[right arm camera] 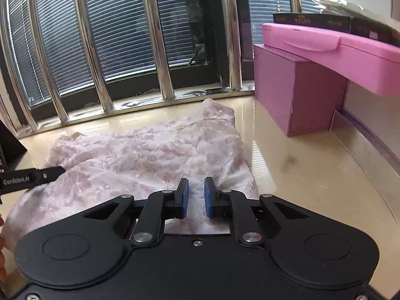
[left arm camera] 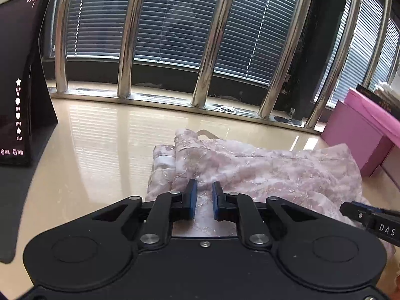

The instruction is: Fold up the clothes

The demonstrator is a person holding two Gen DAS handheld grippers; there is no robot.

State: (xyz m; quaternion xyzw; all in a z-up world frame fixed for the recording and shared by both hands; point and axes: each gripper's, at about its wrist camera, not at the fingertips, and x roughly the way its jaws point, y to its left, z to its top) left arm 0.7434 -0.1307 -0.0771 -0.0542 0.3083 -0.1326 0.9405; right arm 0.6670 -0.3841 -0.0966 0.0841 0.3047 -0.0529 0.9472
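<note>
Pink garment (left arm camera: 262,170) under both parted tongs (left arm camera: 204,201)

Pink garment (right arm camera: 150,160) lying bunched mid-surface. Bare glossy counter (left arm camera: 95,145) lying open to its left, up to black stand (left arm camera: 22,80) blocking far-left edge. Steel bars (left arm camera: 127,37) closing off whole back. Pink boxes (right arm camera: 300,85) crowding right; narrow strip of bare counter running between them and garment.

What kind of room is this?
Probably a home, on a wide window ledge: shiny metal bars stand before window blinds, and a pink dress lies on the glossy stone sill beside pink boxes.
</note>
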